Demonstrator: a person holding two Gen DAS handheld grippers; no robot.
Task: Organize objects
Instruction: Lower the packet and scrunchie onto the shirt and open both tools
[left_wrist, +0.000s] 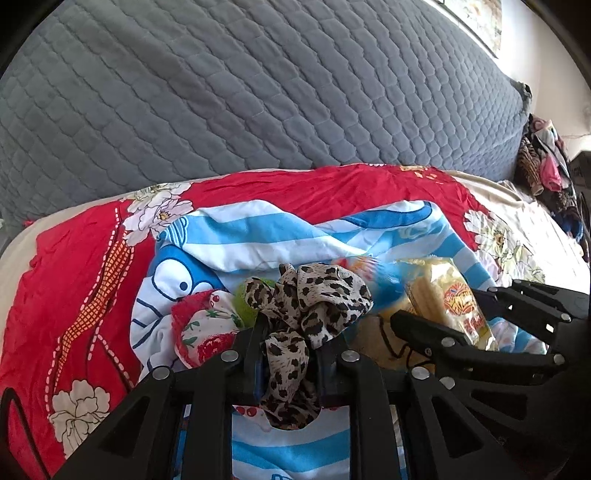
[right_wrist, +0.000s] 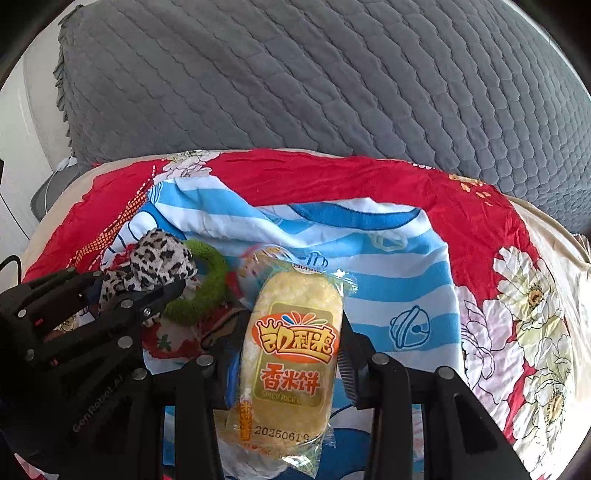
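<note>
The left tool (left_wrist: 290, 354) is nearly closed, its jaws pinching a leopard-print scarf (left_wrist: 314, 299) that bunches up between them. The right tool (right_wrist: 291, 354) stands partly open, clamped on a wrapped rice cake packet (right_wrist: 291, 354) held upright. Just beyond lie a green ring (right_wrist: 207, 280) and a floral pouch (left_wrist: 201, 328) on a blue-striped cloth (right_wrist: 388, 295), over a red flowered sheet (left_wrist: 74, 280). Behind rises a grey quilted cushion (left_wrist: 258, 92).

Glossy clear plastic rice cake packet (right_wrist: 291, 354), thin leopard-print cloth (left_wrist: 314, 299), fuzzy green ring (right_wrist: 207, 288), quilted grey cover (left_wrist: 258, 92)
</note>
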